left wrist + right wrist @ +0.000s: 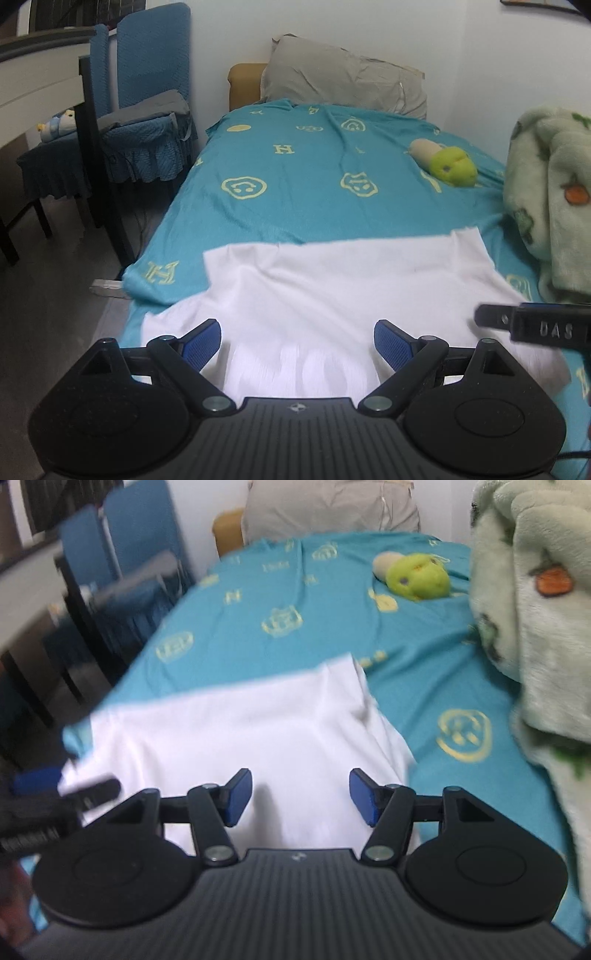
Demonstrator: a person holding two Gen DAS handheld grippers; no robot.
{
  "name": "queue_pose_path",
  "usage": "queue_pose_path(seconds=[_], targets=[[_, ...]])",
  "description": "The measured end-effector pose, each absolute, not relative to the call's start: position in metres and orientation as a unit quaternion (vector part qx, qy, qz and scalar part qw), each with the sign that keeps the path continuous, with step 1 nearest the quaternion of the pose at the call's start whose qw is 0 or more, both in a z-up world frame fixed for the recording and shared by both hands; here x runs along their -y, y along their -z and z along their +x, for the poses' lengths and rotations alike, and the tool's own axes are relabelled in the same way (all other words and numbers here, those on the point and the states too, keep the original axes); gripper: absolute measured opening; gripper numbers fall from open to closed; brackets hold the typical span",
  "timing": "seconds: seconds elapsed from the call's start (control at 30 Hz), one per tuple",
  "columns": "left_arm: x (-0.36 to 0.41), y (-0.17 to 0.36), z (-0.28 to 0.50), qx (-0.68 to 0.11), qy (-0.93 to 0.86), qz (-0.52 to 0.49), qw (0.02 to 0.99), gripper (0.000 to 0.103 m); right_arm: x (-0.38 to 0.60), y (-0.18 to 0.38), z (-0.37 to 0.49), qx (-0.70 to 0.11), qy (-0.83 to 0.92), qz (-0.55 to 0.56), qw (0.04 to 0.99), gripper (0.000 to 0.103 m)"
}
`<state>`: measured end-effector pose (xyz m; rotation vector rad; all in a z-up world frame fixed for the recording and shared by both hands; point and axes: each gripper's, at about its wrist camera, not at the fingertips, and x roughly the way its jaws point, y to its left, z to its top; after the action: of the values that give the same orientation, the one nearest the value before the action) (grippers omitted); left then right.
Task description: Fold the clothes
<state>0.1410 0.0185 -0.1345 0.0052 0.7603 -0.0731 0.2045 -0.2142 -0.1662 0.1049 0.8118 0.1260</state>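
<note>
over the white garment (332, 288) on the bed (295, 177): left tool (297, 345) and right tool (301, 795) spread, empty; pinch hem corners at 5 and 7 o'clock evenly.

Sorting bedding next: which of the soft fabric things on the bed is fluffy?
The pale green fleece blanket heaped at the right edge; the grey pillow and white garment are smooth.

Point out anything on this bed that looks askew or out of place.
The white garment lies crooked: its far edge is stepped and its left side hangs over the bed's edge. A fleece blanket sits heaped on the right. Nothing is spilled or damaged.
</note>
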Motion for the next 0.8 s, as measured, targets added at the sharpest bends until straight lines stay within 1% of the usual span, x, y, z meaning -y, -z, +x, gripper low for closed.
queue_pose_path(seconds=[0.1, 0.23, 0.33, 0.5, 0.57, 0.67, 0.73, 0.8], targets=[[-0.017, 0.136, 0.128, -0.383, 0.047, 0.001, 0.922, 0.091, 0.216, 0.171, 0.193, -0.409, -0.058, 0.056, 0.909, 0.06], [-0.008, 0.156, 0.134, -0.42, 0.043, 0.026, 0.906, 0.092, 0.208, 0.189, 0.199, -0.436, -0.061, 0.038, 0.897, 0.06], [-0.008, 0.163, 0.134, -0.428, 0.046, 0.033, 0.902, 0.093, 0.203, 0.199, 0.203, -0.444, -0.063, 0.027, 0.893, 0.061], [-0.02, 0.152, 0.126, -0.437, 0.044, -0.004, 0.898, 0.093, 0.205, 0.199, 0.202, -0.444, -0.066, 0.031, 0.893, 0.061], [-0.024, 0.143, 0.117, -0.443, 0.051, -0.032, 0.895, 0.093, 0.206, 0.198, 0.201, -0.444, -0.067, 0.035, 0.893, 0.061], [-0.041, 0.132, 0.097, -0.45, 0.097, -0.147, 0.876, 0.097, 0.208, 0.197, 0.201, -0.443, -0.069, 0.038, 0.893, 0.061], [-0.054, 0.133, 0.083, -0.448, 0.115, -0.221, 0.859, 0.097, 0.209, 0.197, 0.202, -0.443, -0.07, 0.042, 0.893, 0.061], [-0.06, 0.142, 0.079, -0.459, 0.119, -0.265, 0.839, 0.097, 0.209, 0.197, 0.201, -0.444, -0.071, 0.047, 0.892, 0.061]])
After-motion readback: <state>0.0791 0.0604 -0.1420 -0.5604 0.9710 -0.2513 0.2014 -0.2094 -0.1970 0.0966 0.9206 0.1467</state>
